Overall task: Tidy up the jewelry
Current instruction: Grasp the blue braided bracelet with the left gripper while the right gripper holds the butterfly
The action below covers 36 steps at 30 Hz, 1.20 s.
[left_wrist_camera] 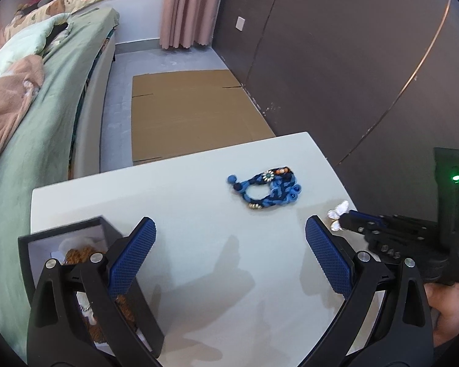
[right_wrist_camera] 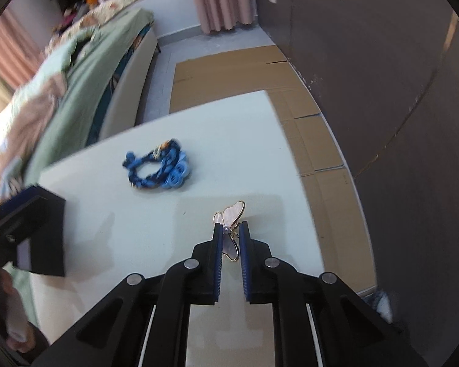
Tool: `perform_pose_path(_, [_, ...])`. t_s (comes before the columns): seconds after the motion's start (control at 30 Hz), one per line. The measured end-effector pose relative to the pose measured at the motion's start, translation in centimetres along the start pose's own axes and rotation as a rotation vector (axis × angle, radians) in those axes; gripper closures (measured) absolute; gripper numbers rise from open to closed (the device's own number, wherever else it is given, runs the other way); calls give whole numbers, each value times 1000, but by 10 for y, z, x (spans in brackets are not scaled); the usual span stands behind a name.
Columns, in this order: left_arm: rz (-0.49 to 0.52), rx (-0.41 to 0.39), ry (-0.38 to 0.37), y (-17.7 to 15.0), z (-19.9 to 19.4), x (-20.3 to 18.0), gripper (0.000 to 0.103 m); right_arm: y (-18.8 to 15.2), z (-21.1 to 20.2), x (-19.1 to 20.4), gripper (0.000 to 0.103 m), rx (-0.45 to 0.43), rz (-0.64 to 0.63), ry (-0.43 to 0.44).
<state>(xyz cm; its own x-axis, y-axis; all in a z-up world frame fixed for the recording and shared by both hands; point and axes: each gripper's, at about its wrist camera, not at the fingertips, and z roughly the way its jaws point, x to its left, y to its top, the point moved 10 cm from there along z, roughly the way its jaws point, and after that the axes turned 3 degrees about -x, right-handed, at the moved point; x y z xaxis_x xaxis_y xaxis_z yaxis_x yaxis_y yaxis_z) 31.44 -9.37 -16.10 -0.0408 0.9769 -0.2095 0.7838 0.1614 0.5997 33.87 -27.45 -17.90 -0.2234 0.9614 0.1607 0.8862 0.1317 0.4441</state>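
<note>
A pearly butterfly brooch point(right_wrist_camera: 232, 217) with a gold rim is pinched between my right gripper's point(right_wrist_camera: 230, 229) blue pads, just above the white table point(right_wrist_camera: 143, 229). It also shows in the left wrist view point(left_wrist_camera: 338, 211) at the tip of the right gripper point(left_wrist_camera: 350, 218). A blue braided bracelet point(left_wrist_camera: 267, 190) lies on the table beyond both grippers, also in the right wrist view point(right_wrist_camera: 159, 168). My left gripper point(left_wrist_camera: 229, 238) is open and empty over the table. A black jewelry box point(left_wrist_camera: 76, 263) with brown jewelry inside sits at the table's left edge, partly under my left finger.
A bed point(left_wrist_camera: 30, 107) with green bedding runs along the left. Flattened cardboard point(left_wrist_camera: 192, 110) lies on the floor beyond the table. A dark wall point(left_wrist_camera: 352, 61) stands on the right, close to the table's right edge.
</note>
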Motion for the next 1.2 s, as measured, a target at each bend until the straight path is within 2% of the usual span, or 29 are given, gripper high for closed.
perform_pose_path(0.07, [12, 14, 0, 4, 5, -5, 5, 2, -5, -9, 92, -11, 50, 42])
perform_pose_path(0.17, [-2, 47, -37, 7, 15, -14, 5, 5, -11, -23, 92, -24, 126, 103])
perform_pose_path(0.27, [-7, 56, -40, 11, 24, -21, 5, 5, -19, -36, 92, -46, 152, 111])
perform_pose_path(0.63, [25, 79, -17, 23, 63, -51, 6, 19, -27, -42, 92, -69, 182, 130])
perform_pose_path(0.67, [40, 75, -21, 24, 65, -57, 9, 19, -27, -44, 92, -70, 187, 125])
perform_pose_path(0.73, [62, 101, -49, 21, 73, -71, 28, 18, -28, -51, 92, -72, 198, 111])
perform_pose_path(0.8, [63, 126, -56, 17, 82, -76, 35, 16, -29, -59, 92, -73, 212, 84])
perform_pose_path(0.93, [65, 158, -18, 8, 99, -73, 35, 16, -32, -71, 92, -78, 230, 73])
perform_pose_path(1.0, [90, 173, 4, 0, 106, -74, 35, 15, -34, -75, 92, -79, 230, 68])
perform_pose_path(1.1, [164, 149, 51, -3, 106, -82, 35, 17, -34, -76, 92, -83, 237, 65])
perform_pose_path(1.17, [183, 126, 102, -2, 102, -78, 58, 18, -34, -70, 92, -83, 228, 73])
perform_pose_path(1.2, [169, 124, 101, 0, 99, -73, 69, 17, -34, -68, 92, -84, 226, 77])
